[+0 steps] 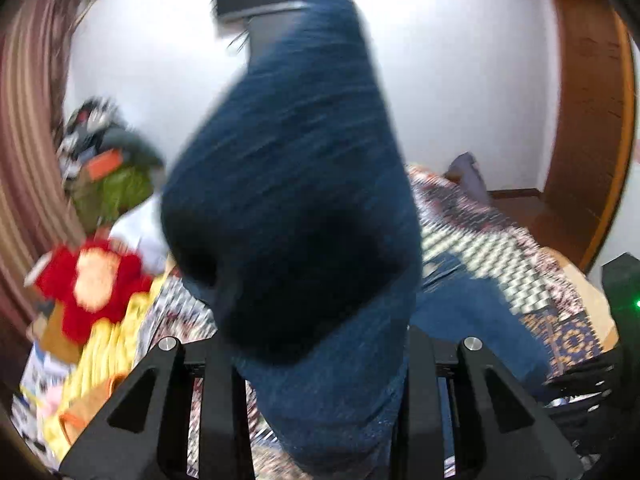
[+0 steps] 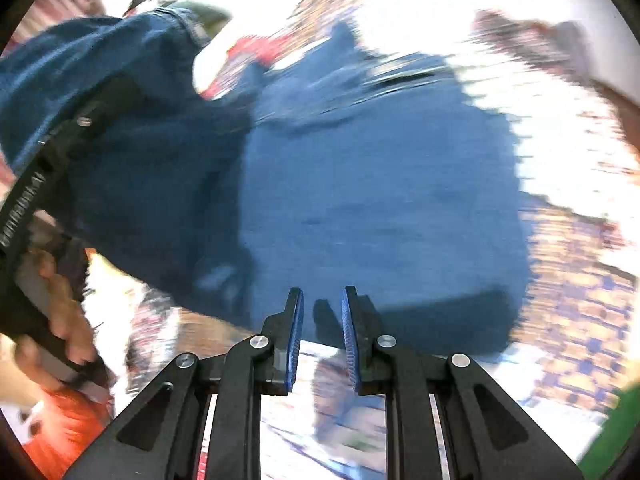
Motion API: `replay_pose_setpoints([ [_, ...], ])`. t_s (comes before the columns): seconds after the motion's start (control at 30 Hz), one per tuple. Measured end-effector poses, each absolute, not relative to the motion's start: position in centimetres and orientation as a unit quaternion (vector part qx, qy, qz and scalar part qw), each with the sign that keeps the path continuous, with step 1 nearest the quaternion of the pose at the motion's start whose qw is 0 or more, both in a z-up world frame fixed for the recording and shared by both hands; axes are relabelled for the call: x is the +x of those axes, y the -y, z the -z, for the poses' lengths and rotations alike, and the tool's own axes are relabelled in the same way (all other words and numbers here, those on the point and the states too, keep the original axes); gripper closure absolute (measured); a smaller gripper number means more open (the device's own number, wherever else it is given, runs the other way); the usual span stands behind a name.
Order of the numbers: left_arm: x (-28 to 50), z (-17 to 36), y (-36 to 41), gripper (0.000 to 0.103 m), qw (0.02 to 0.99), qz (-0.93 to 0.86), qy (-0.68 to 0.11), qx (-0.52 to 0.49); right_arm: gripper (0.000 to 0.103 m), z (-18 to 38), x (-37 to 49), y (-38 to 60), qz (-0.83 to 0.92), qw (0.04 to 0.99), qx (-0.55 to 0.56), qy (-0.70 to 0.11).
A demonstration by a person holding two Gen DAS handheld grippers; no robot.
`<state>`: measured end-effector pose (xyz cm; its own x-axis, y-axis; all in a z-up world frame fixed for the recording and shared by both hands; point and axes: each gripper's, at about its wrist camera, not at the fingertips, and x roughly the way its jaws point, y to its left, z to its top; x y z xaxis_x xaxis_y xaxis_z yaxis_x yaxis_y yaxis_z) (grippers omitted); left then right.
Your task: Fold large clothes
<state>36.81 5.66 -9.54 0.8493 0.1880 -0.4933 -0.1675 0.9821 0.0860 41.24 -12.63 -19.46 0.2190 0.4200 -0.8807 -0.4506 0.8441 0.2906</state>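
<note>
Looking along my left gripper [image 1: 320,360], I see its black fingers swallowed by a thick bunch of blue denim, the jeans [image 1: 296,168], which it grips and lifts up in front of the lens. The cloth is heavy, coarsely woven and streaked pale along its weave, folding into a rounded bulge with a dark shadowed hollow at its lower left. Behind it lies the bed [image 1: 492,240], spread with a patterned cover of small checks and floral bands. A red plush toy [image 1: 92,280] sits at the left edge.

From my right gripper [image 2: 322,320], the ribbed blue pads [image 2: 297,344] stand narrow, close together, with nothing between them. The rest of the jeans [image 2: 380,208] lie flat on the bed just ahead. Blur hides any seams. At the left, a hand [image 2: 60,312] clasps the other tool, whose black strap bears white lettering I cannot read.
</note>
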Motion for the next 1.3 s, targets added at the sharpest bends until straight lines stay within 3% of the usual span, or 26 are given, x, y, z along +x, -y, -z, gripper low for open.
replay_pose_setpoints([
  [0.23, 39.8, 9.5, 4.6, 0.072, 0.964, -0.01, -0.248, 0.099, 0.088, 15.3, 39.8, 24.0, -0.185, 0.836, -0.003, -0.517],
  [0.5, 39.1, 18.5, 11.1, 0.072, 0.899, 0.082, -0.368, 0.223, 0.088, 13.2, 38.8, 31.7, -0.13, 0.859, 0.033, -0.493],
  [0.77, 37.3, 18.9, 11.2, 0.053, 0.874, 0.116, -0.42, 0.217, 0.088, 13.4, 38.3, 32.1, -0.142, 0.851, 0.04, -0.504],
  [0.83, 36.7, 17.7, 11.0, 0.033, 0.873, 0.139, -0.43, 0.184, 0.088, 13.2, 38.1, 30.9, -0.156, 0.853, 0.029, -0.498],
  [0.97, 34.8, 15.1, 9.5, 0.028, 0.871, 0.192, -0.44, 0.107, 0.088, 12.0, 38.3, 28.6, -0.176, 0.859, 0.005, -0.481],
  [1.2, 33.0, 10.5, 2.6, 0.002, 0.913, 0.121, -0.384, 0.065, 0.088, 10.1, 39.0, 23.3, -0.23, 0.859, -0.013, -0.457],
  [1.3, 32.9, 10.5, -0.6, 0.002, 0.918, 0.074, -0.383, 0.068, 0.088, 11.0, 39.4, 20.7, -0.251, 0.849, -0.025, -0.465],
])
